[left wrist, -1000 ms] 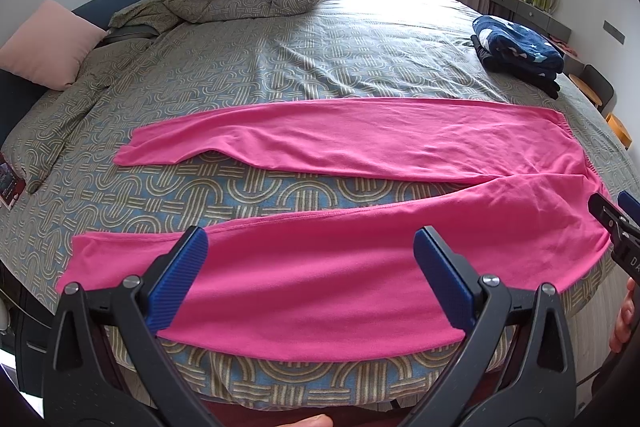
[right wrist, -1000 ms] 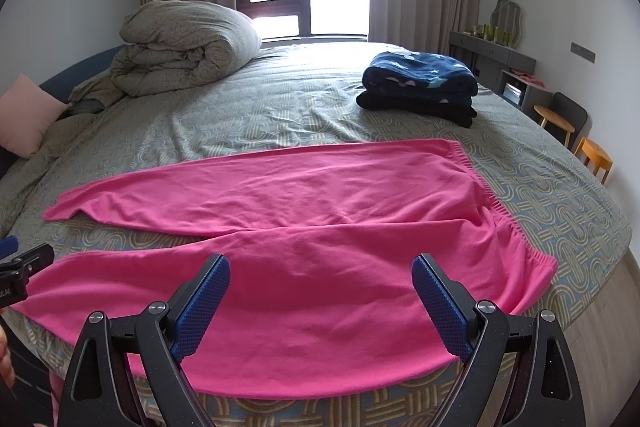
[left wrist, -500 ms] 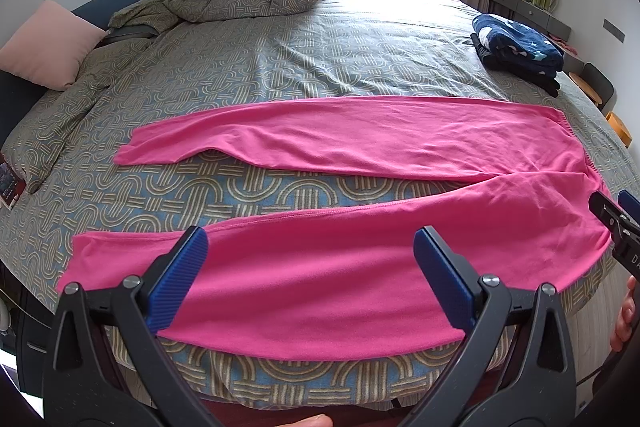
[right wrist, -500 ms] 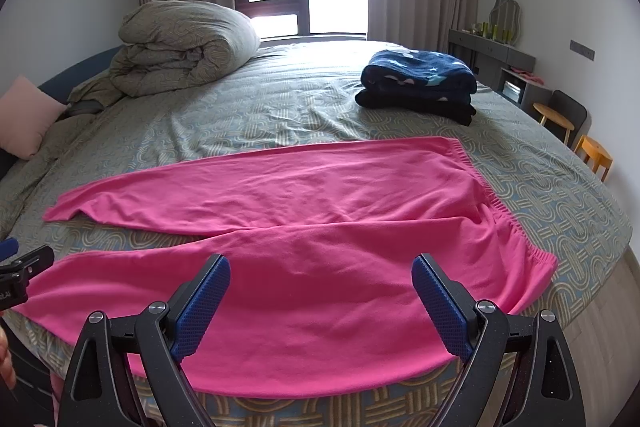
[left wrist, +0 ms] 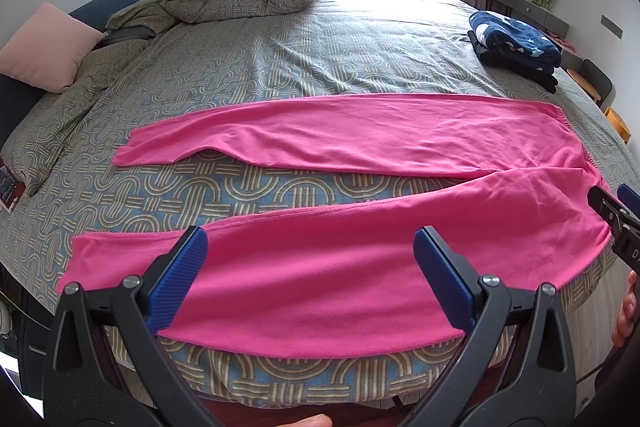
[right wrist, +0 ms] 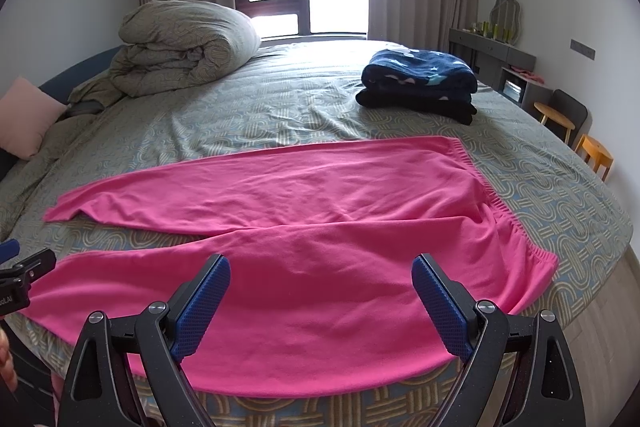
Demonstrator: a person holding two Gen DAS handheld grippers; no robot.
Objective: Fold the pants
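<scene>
Pink pants (left wrist: 340, 267) flat on bed (left wrist: 320, 55), folded navy clothes (right wrist: 420, 83) beyond

Your left gripper (left wrist: 308, 279) is held level with its blue-padded jaws spread wide, nothing between them. Your right gripper (right wrist: 320, 301) sits the same way, jaws wide apart and gripping nothing. Each gripper's tip shows at the edge of the other's view, so you hold them side by side, apart.

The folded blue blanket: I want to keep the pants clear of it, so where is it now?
In both views the folded blue blanket lies on the far right part of the bed, beyond the waistband end of the pink pants, not touching them.
</scene>
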